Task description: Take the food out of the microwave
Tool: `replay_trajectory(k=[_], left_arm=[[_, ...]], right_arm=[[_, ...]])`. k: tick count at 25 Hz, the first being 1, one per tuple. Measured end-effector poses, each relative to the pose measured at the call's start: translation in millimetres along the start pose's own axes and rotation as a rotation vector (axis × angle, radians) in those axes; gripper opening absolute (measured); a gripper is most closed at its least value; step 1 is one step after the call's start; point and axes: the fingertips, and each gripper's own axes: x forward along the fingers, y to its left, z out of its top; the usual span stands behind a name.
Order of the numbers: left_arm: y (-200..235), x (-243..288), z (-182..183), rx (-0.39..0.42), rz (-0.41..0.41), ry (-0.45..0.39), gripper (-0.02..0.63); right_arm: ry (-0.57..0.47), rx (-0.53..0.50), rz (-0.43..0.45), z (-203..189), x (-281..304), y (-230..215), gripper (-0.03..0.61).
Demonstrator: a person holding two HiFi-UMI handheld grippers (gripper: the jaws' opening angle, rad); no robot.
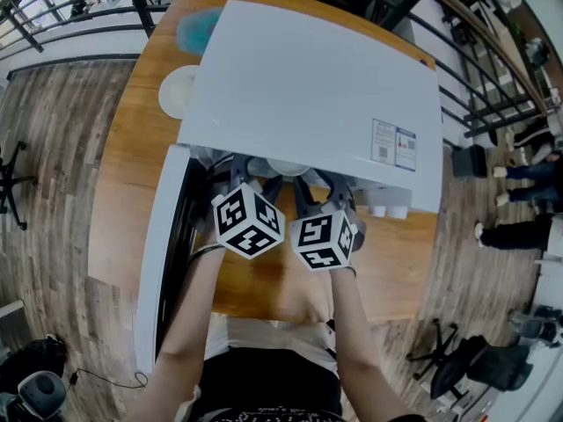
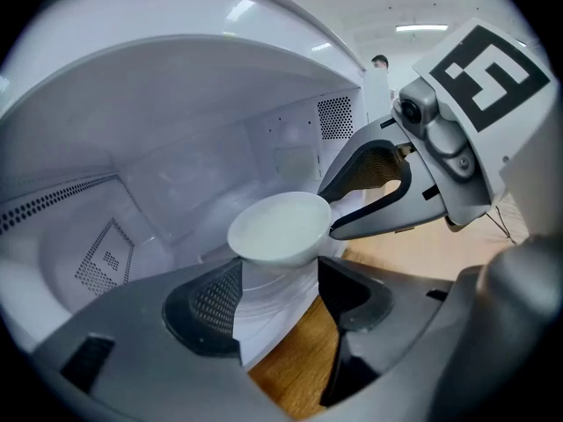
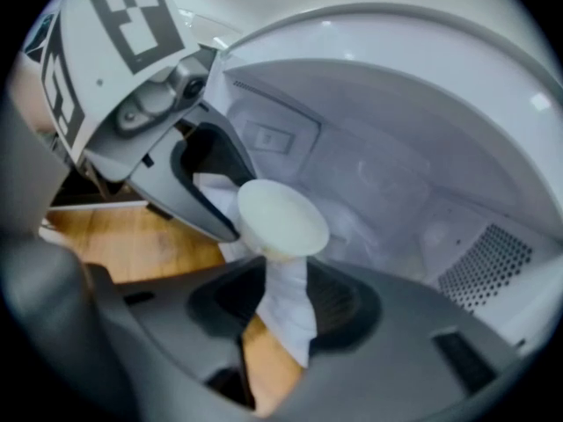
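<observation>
A small white bowl [image 1: 288, 167] sits in the mouth of the open white microwave [image 1: 308, 86]. In the left gripper view the bowl [image 2: 280, 227] lies just past my left gripper [image 2: 277, 293], its lower part filling the gap between the tips; whether the pads press on it is hidden. My right gripper [image 2: 327, 214] comes in from the right, jaws apart, with its tips on either side of the bowl's rim. In the right gripper view the bowl [image 3: 281, 218] stands beyond my right gripper [image 3: 283, 310]. Only the white oven floor shows in that gap.
The microwave door [image 1: 163, 253] hangs open at the left, close to my left arm. The oven stands on a wooden table [image 1: 396, 262], with a white plate [image 1: 176, 90] behind its left side. Perforated vent panels [image 2: 334, 117] line the cavity walls.
</observation>
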Motion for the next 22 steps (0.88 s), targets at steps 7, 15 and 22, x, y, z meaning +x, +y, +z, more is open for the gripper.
replay_trajectory(k=[7, 15, 22], left_arm=[[-3.9, -2.3, -2.8, 0.004, 0.005, 0.011, 0.296], [-10.8, -2.9, -10.9, -0.001, -0.002, 0.025, 0.296], [-9.6, -4.4, -11.6, -0.004, 0.004, 0.023, 0.296]], right_arm=[[-0.001, -0.011, 0.004, -1.6, -1.8, 3.5, 0.161], [0.018, -0.027, 0.008, -8.6, -1.0, 9.7, 0.161], [0.02, -0.035, -0.004, -5.9, -2.5, 11.1, 0.161]])
